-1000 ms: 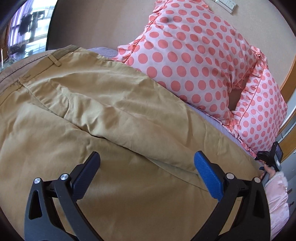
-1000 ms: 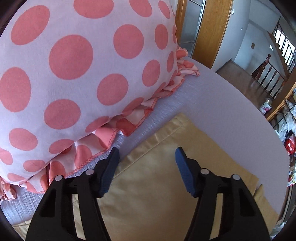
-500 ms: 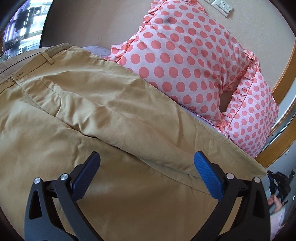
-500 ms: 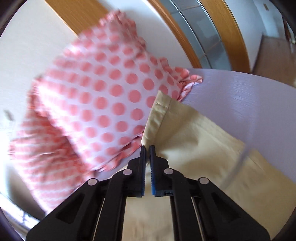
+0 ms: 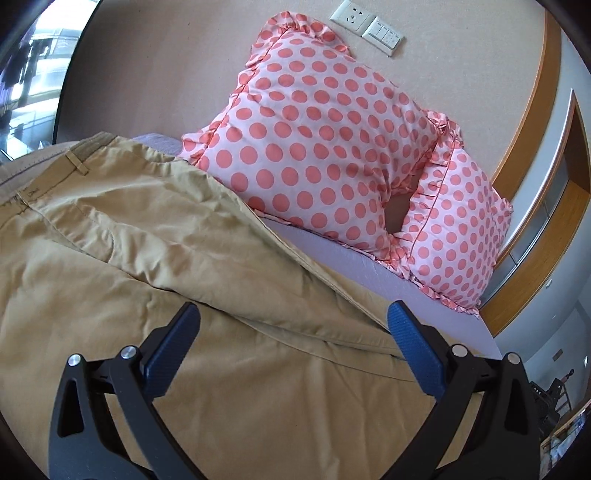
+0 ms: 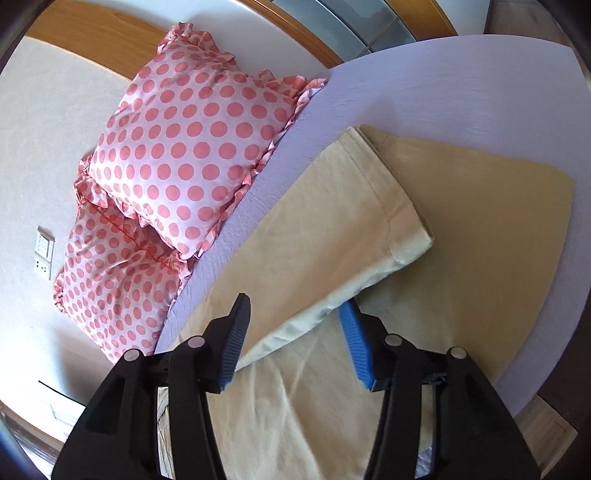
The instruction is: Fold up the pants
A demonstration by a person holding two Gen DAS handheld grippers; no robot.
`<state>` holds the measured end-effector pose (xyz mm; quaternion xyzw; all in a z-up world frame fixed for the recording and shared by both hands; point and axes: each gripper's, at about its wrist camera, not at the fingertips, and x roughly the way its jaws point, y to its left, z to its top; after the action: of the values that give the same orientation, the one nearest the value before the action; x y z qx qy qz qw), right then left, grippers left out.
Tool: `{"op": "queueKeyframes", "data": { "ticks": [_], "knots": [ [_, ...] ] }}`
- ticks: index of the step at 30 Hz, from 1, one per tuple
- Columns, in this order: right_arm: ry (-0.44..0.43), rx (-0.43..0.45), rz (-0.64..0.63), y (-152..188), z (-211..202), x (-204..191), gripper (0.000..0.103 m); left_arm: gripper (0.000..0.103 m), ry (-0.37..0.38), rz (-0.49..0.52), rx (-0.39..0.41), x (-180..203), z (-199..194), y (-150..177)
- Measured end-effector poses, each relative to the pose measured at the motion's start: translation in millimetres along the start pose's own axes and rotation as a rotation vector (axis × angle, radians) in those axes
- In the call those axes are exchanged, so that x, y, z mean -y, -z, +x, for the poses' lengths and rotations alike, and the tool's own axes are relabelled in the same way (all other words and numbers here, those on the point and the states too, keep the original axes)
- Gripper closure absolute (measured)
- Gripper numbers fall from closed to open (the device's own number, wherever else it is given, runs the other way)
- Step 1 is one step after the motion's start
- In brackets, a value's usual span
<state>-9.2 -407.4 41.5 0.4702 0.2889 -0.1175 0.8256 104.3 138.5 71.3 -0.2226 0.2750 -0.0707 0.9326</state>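
Note:
Tan pants [image 5: 155, 258] lie spread on a lilac bed sheet [image 5: 354, 266]. The waistband with a belt loop [image 5: 75, 162] is at the upper left in the left wrist view. In the right wrist view one pant leg [image 6: 332, 236] lies folded across the other leg [image 6: 491, 221], its hem towards the far bed edge. My left gripper [image 5: 293, 343] is open and empty above the thigh area. My right gripper [image 6: 293, 343] is open and empty, hovering over the folded leg.
Two pink polka-dot pillows [image 5: 325, 147] [image 6: 192, 147] lean on the beige wall at the bed's head. Wall sockets [image 5: 365, 26] sit above them. A wooden door frame [image 5: 535, 280] stands at the right. The bed edge [image 6: 546, 332] drops to a wooden floor.
My right gripper shut on the leg hem, carried it over the other leg, then opened and let go. The left gripper stayed open and tilted up a little.

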Motion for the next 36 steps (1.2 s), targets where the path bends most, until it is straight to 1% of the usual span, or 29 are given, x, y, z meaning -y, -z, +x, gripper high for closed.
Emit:
{"op": "queueKeyframes", "data": {
  "ticks": [2,3,4,5,6,7,8,10,11,14,18,20,21,22,23,24,25,27,30,31,33,36],
  "knots": [
    [0.000,0.013,0.000,-1.8,3.6,-0.9,0.048,0.002,-0.017,-0.011,-0.001,-2.6,-3.4,-5.6],
    [-0.008,0.021,-0.017,-4.1,8.0,-2.0,0.058,0.002,-0.014,-0.021,-0.009,-4.3,-3.2,-8.7],
    [-0.014,0.020,-0.033,-6.7,13.6,-0.2,0.097,0.002,-0.008,-0.032,-0.022,-6.2,-1.7,-12.2],
    [-0.036,0.001,-0.018,-8.7,17.4,6.4,0.099,0.002,-0.007,-0.043,-0.040,-8.4,0.1,-15.8],
    [-0.101,0.001,0.020,-9.1,12.7,15.0,0.099,0.002,-0.008,-0.055,-0.056,-11.0,1.8,-19.4],
    [-0.154,0.024,0.029,-9.0,4.5,20.2,0.099,0.002,-0.007,-0.068,-0.066,-14.2,3.1,-22.6],
    [-0.182,0.059,0.011,-8.0,-9.0,22.8,0.099,0.002,-0.007,-0.082,-0.072,-17.7,4.7,-26.0],
    [-0.201,0.120,-0.025,-4.1,-31.0,26.8,0.099,0.003,-0.033,-0.095,-0.086,-24.1,11.7,-35.7],
    [-0.200,0.126,-0.032,-2.5,-37.3,29.8,0.099,0.003,-0.055,-0.095,-0.091,-26.7,17.3,-41.0],
    [-0.212,0.122,-0.006,0.4,-43.2,41.6,0.099,0.004,-0.150,-0.098,-0.109,-37.6,42.6,-60.2],
    [-0.219,0.118,0.008,5.1,-45.0,49.8,0.099,0.015,-0.267,-0.151,-0.160,-59.3,84.5,-85.6],
    [-0.225,0.122,0.010,5.1,-45.1,47.8,0.099,0.022,-0.344,-0.155,-0.179,-69.9,105.0,-97.3],
    [-0.227,0.123,0.013,5.4,-45.2,47.8,0.099,0.039,-0.380,-0.155,-0.193,-75.7,113.6,-102.0],
    [-0.228,0.125,0.015,5.2,-45.3,47.6,0.099,0.068,-0.401,-0.164,-0.213,-82.6,119.7,-105.2],
    [-0.231,0.127,0.014,4.6,-45.3,46.8,0.099,0.081,-0.395,-0.182,-0.236,-89.3,121.7,-106.7],
    [-0.231,0.128,0.011,3.8,-45.8,45.7,0.099,0.095,-0.386,-0.204,-0.248,-94.2,117.6,-106.3],
    [-0.232,0.131,0.006,2.9,-47.1,44.7,0.099,0.095,-0.365,-0.219,-0.232,-96.3,105.3,-104.2],
    [-0.220,0.154,-0.013,1.0,-53.4,43.2,0.099,0.095,-0.333,-0.192,-0.176,-92.2,66.6,-94.2],
    [-0.177,0.197,-0.047,-2.6,-64.4,45.1,0.099,0.095,-0.300,-0.127,-0.093,-83.8,-13.9,-58.2],
    [-0.155,0.207,-0.055,-3.6,-66.8,47.2,0.099,0.094,-0.292,-0.120,-0.082,-83.9,-37.0,-43.4],
    [-0.116,0.214,-0.059,-4.6,-68.2,52.0,0.099,0.094,-0.287,-0.126,-0.085,-87.5,-73.3,-10.0],
    [-0.072,0.203,-0.046,-3.3,-66.4,60.5,0.099,0.094,-0.269,-0.183,-0.101,-101.3,-106.3,35.8]
  ]
}}
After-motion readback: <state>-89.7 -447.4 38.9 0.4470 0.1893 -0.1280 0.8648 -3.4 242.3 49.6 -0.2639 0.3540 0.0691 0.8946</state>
